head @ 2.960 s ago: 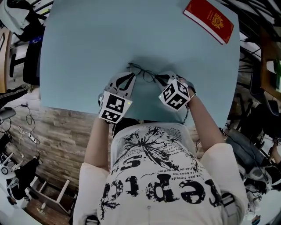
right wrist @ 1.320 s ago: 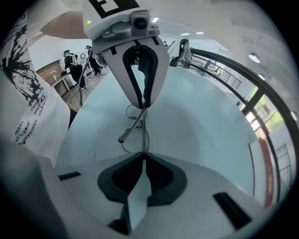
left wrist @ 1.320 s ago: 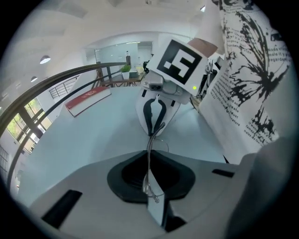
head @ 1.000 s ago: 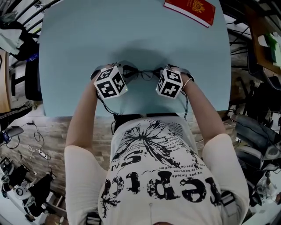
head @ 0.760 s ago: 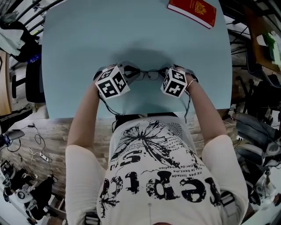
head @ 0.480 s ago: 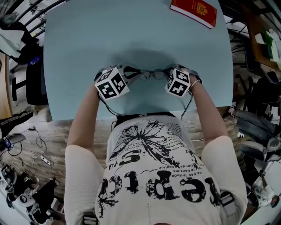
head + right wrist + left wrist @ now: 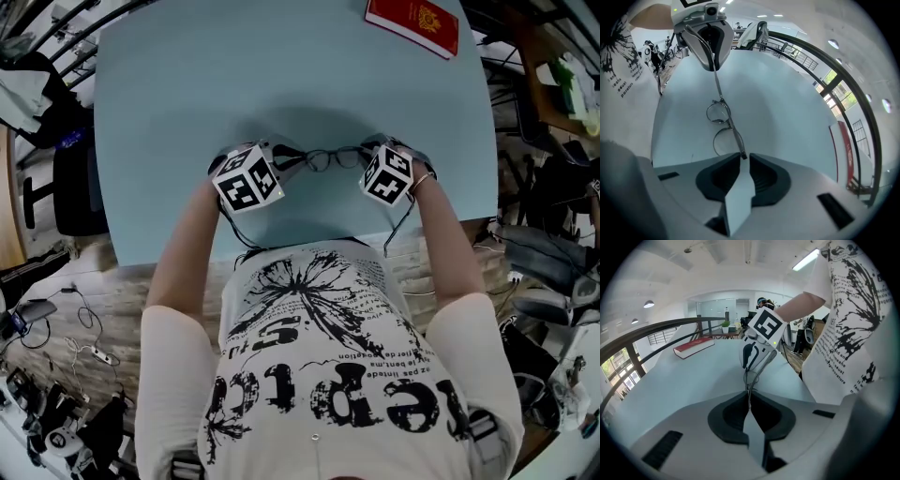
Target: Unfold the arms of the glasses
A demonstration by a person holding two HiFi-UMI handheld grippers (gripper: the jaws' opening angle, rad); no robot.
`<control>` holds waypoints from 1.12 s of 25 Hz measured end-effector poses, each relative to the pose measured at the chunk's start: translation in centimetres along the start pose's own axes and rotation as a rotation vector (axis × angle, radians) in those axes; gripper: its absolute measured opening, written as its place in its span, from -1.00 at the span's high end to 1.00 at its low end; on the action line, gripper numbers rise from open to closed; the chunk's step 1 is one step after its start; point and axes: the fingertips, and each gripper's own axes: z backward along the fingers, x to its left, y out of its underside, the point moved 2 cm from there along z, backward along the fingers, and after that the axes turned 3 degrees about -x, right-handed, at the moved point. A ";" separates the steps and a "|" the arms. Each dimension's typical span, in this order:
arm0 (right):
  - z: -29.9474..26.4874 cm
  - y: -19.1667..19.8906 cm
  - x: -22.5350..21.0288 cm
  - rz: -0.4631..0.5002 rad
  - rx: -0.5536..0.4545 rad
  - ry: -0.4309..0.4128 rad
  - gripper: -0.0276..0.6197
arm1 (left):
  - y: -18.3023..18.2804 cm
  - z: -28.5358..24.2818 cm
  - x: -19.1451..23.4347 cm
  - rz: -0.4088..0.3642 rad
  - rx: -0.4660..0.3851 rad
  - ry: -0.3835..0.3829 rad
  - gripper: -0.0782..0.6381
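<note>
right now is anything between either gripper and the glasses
Nothing visible. The left gripper is shut on one end of the glasses; the right gripper's jaws are opening around the other end.

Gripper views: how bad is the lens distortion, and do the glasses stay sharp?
Left gripper view: heavy fisheye, dark round vignette, glasses only a thin edge-on wire. Right gripper view: same curving, glasses crisp. Head view: even light, soft shadow on the table around the glasses.

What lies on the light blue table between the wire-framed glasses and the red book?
Nothing: the head view shows only bare light blue table between the wire-framed glasses and the red book.
</note>
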 end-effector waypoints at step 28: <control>-0.7 -9.7 3.0 0.313 -0.069 -0.105 0.83 | 0.9 1.2 1.5 -0.003 -0.003 -0.008 0.70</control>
